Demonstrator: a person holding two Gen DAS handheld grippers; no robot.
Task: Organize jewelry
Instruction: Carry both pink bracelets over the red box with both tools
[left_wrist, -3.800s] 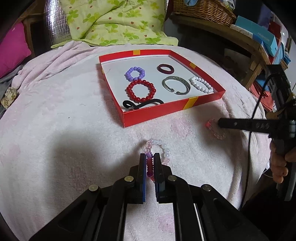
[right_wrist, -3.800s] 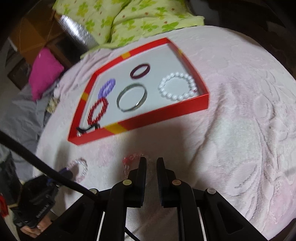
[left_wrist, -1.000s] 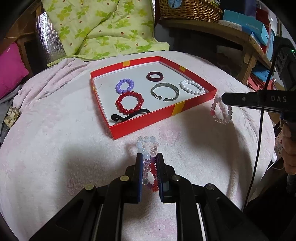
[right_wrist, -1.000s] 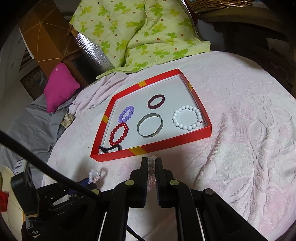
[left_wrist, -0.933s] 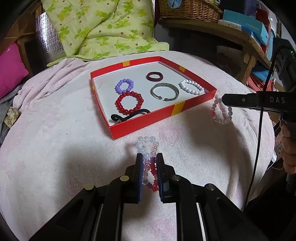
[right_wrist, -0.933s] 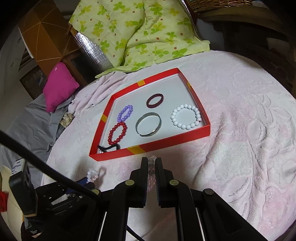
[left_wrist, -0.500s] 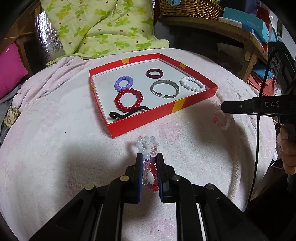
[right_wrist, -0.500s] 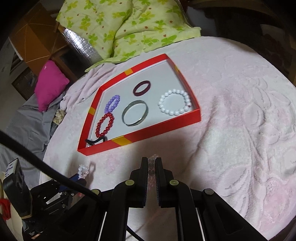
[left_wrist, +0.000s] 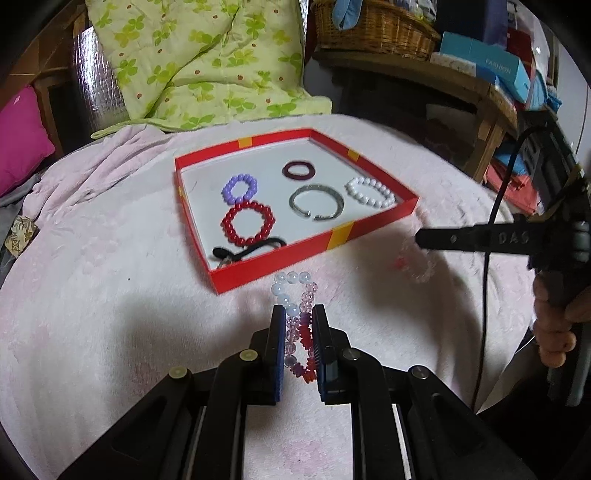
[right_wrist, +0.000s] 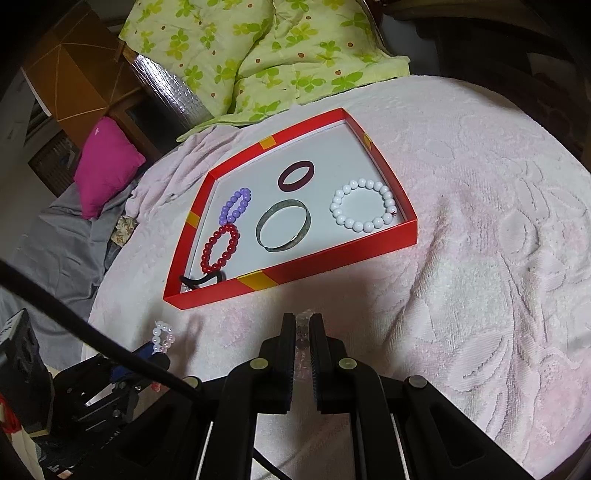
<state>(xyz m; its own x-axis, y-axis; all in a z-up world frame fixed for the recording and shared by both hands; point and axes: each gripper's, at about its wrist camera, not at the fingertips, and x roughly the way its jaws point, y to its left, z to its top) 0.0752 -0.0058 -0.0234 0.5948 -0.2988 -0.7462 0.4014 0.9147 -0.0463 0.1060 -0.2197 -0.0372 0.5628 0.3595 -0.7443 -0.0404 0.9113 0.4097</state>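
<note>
A red tray (left_wrist: 306, 255) (right_wrist: 332, 258) on the pink towel holds a purple bead bracelet (left_wrist: 239, 187), a red bead bracelet (left_wrist: 248, 223), a silver bangle (left_wrist: 316, 201), a maroon ring (left_wrist: 298, 171), a white bead bracelet (left_wrist: 370, 192) and a black hair tie (left_wrist: 247, 251). My left gripper (left_wrist: 298, 317) is shut on a mixed white, pink and purple bead bracelet (left_wrist: 294, 295), just in front of the tray. My right gripper (right_wrist: 303, 325) is shut on a pale pink bead bracelet (right_wrist: 302, 334), which hangs blurred below its tip in the left wrist view (left_wrist: 417, 264).
A green floral quilt (left_wrist: 199, 62) lies behind the tray, a magenta cushion (right_wrist: 105, 166) at the left. A wicker basket (left_wrist: 373, 29) and boxes (left_wrist: 487, 66) stand on a wooden shelf at the back right. The towel's edge drops off at the right.
My right gripper has dipped lower with the pink bracelet and drawn slightly back from the tray's front right corner. My left gripper holds its bracelet as before, nearly still.
</note>
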